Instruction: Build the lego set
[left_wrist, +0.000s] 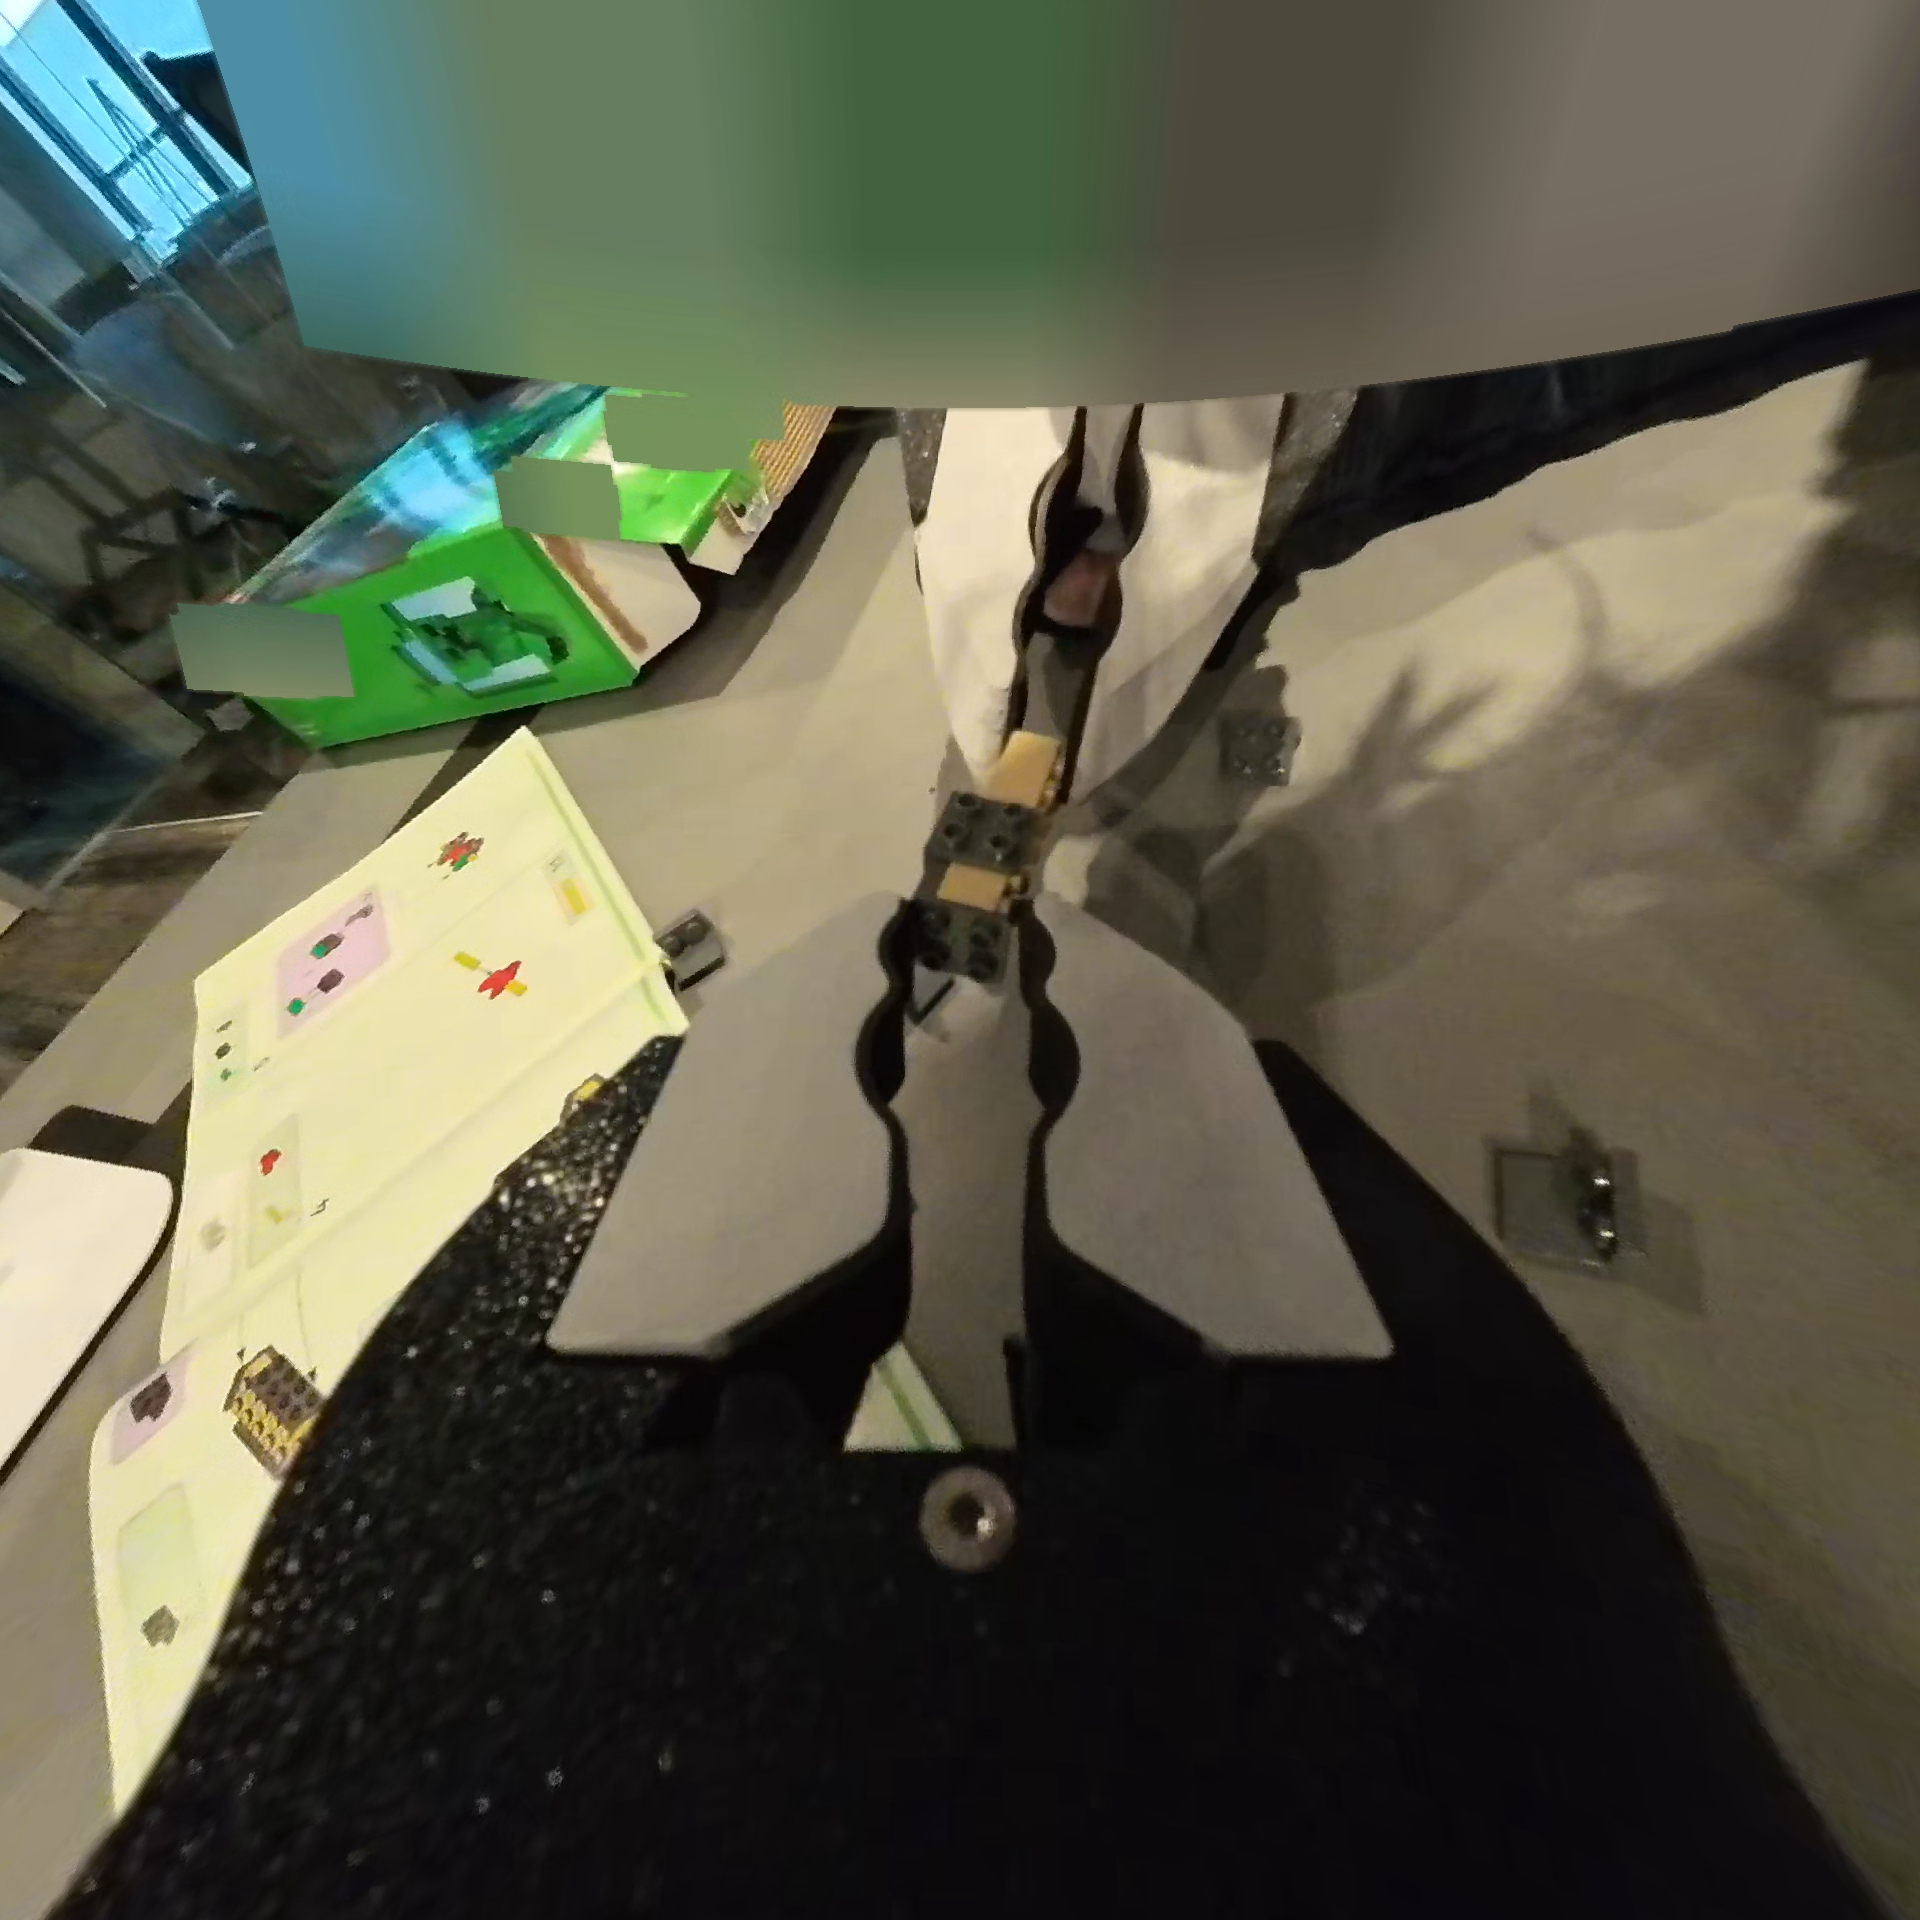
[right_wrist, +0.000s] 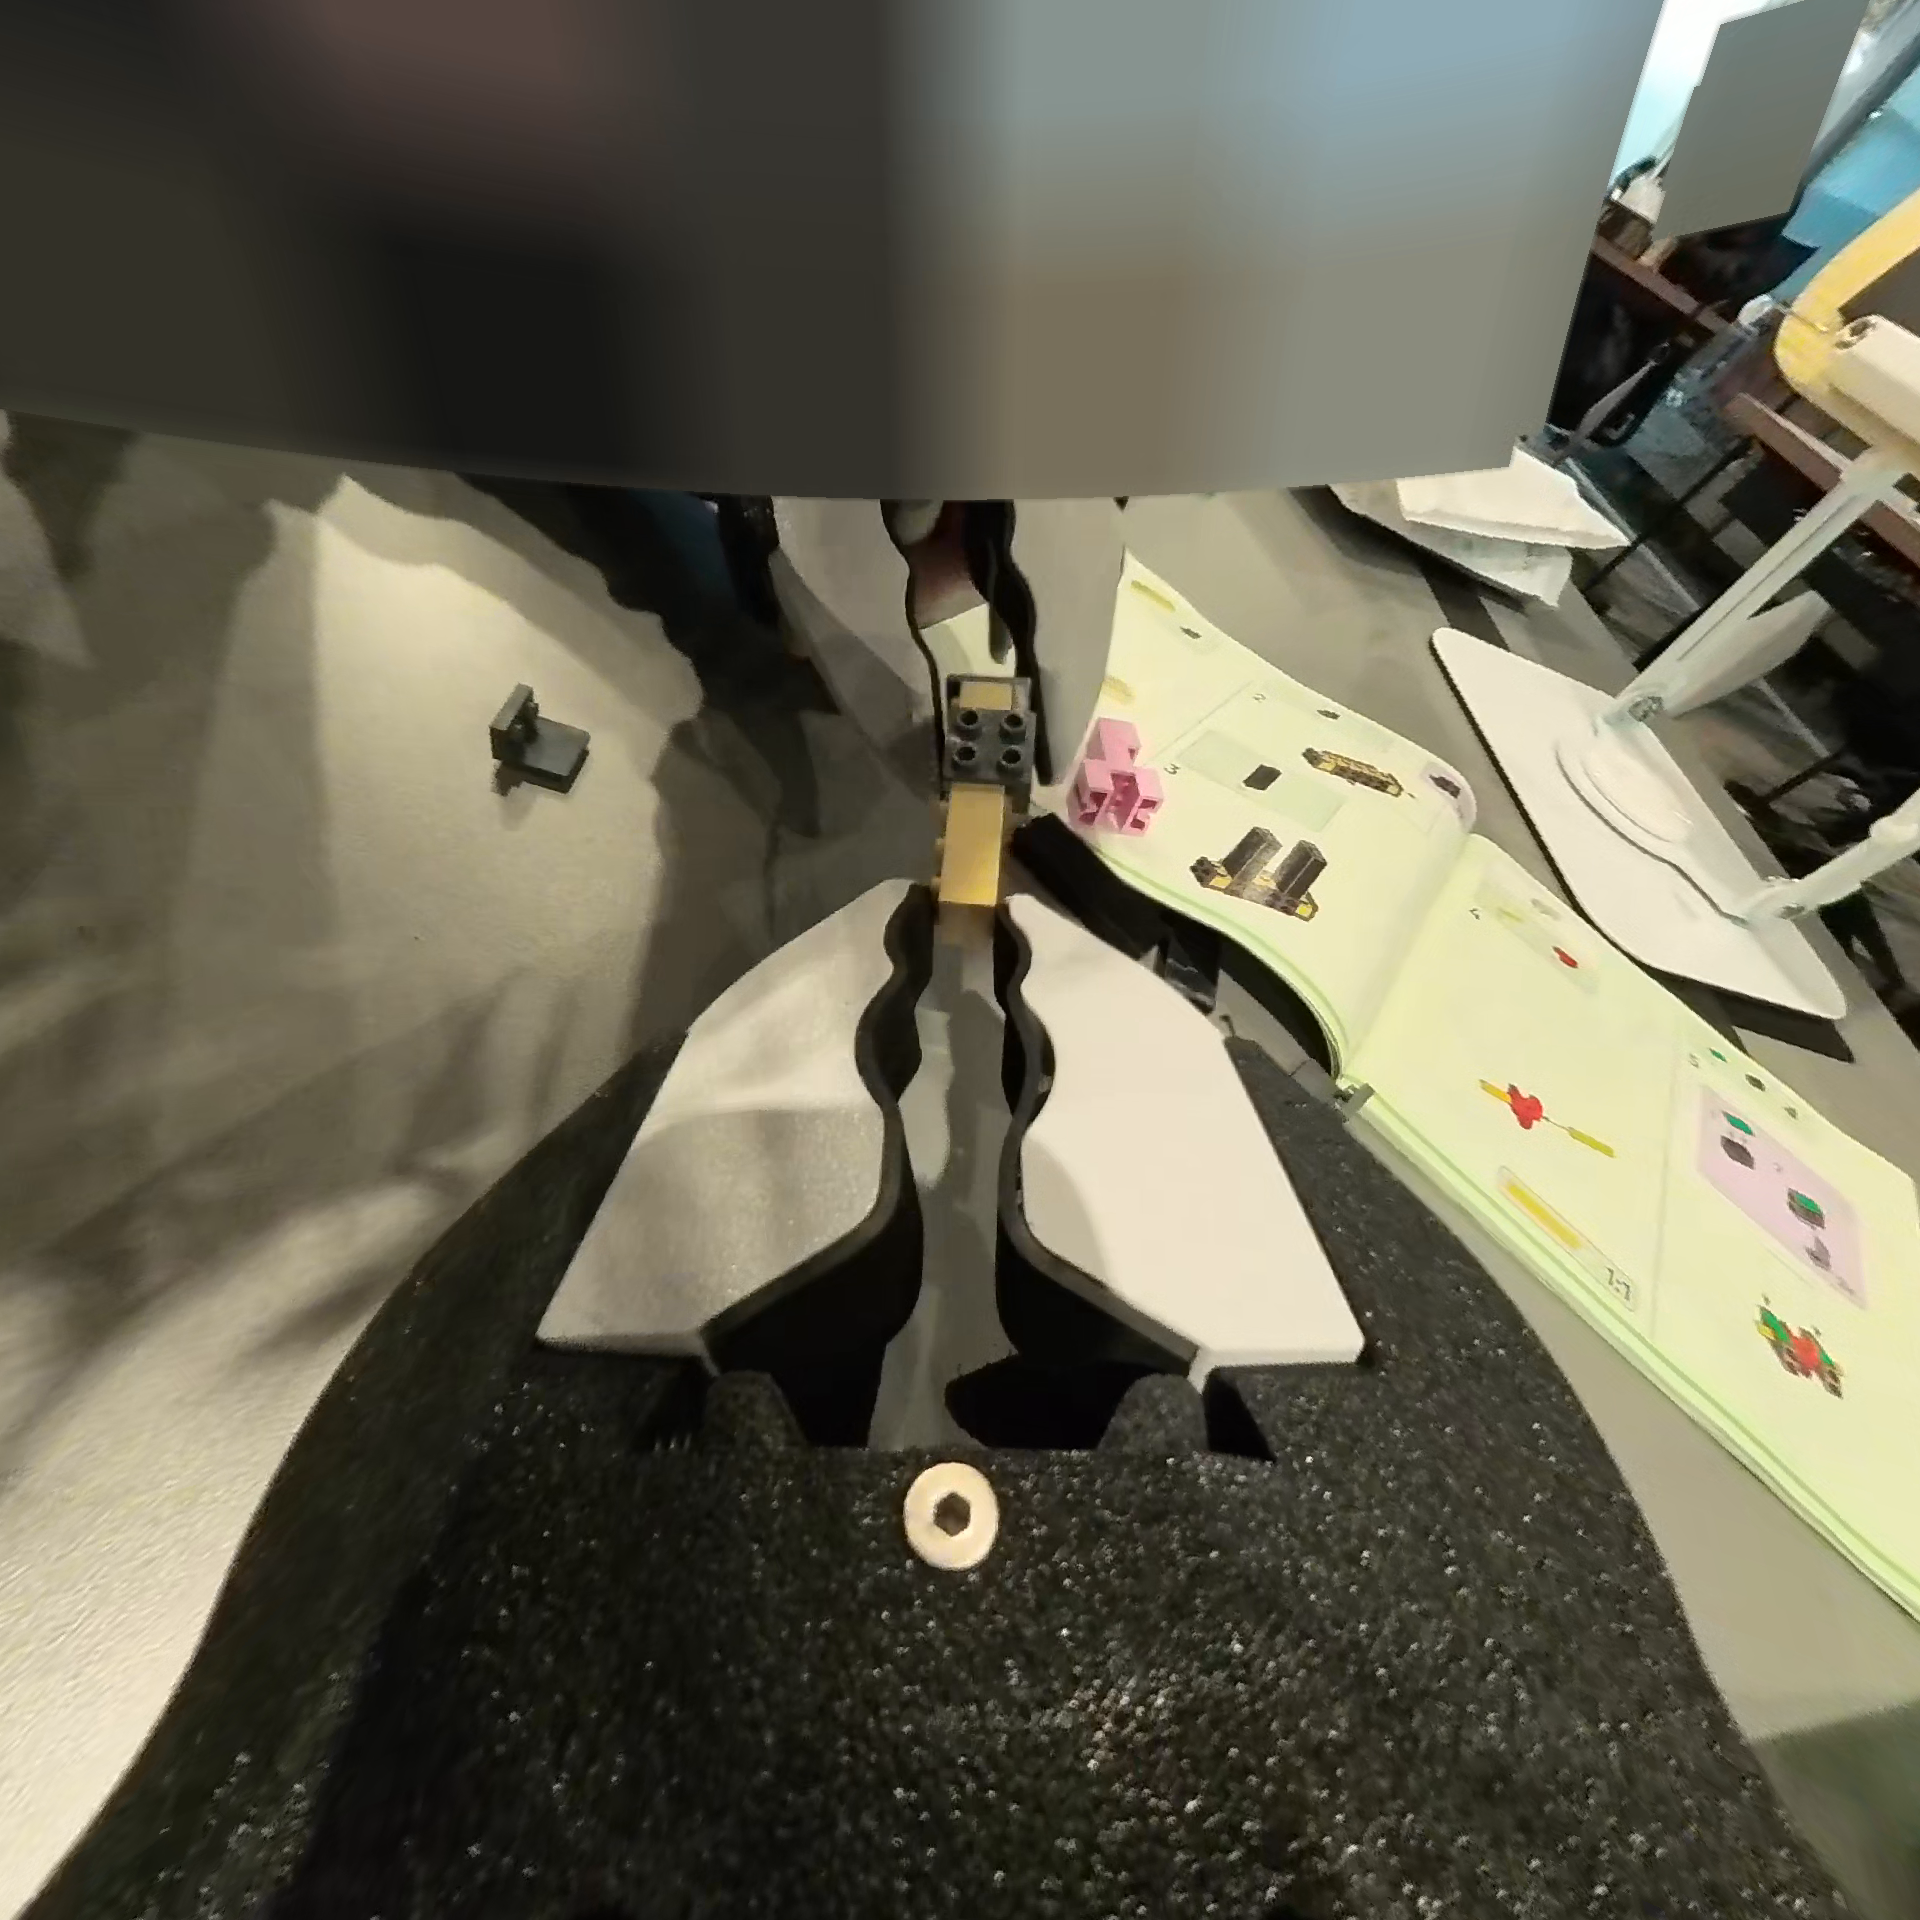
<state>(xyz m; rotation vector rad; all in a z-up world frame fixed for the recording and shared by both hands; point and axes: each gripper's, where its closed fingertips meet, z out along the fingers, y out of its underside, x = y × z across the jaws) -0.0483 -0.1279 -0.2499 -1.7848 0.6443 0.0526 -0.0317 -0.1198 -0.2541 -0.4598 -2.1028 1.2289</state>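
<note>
I am holding one small lego assembly (left_wrist: 977, 883) above the table (left_wrist: 1558, 831), a tan bar carrying dark studded blocks, from both ends: my left gripper (left_wrist: 961, 951) is pinching the near dark block, my right gripper (right_wrist: 961, 920) is clamping the tan bar's end. I judge I am mid-joining; next, I am needing a square, steady push together.

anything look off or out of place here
Nothing looks damaged or spilled. Both grippers, left and right, grip opposite ends of one tan and dark lego strip, held level. A pink piece sits on the open instruction booklet, covering part of a page.
</note>
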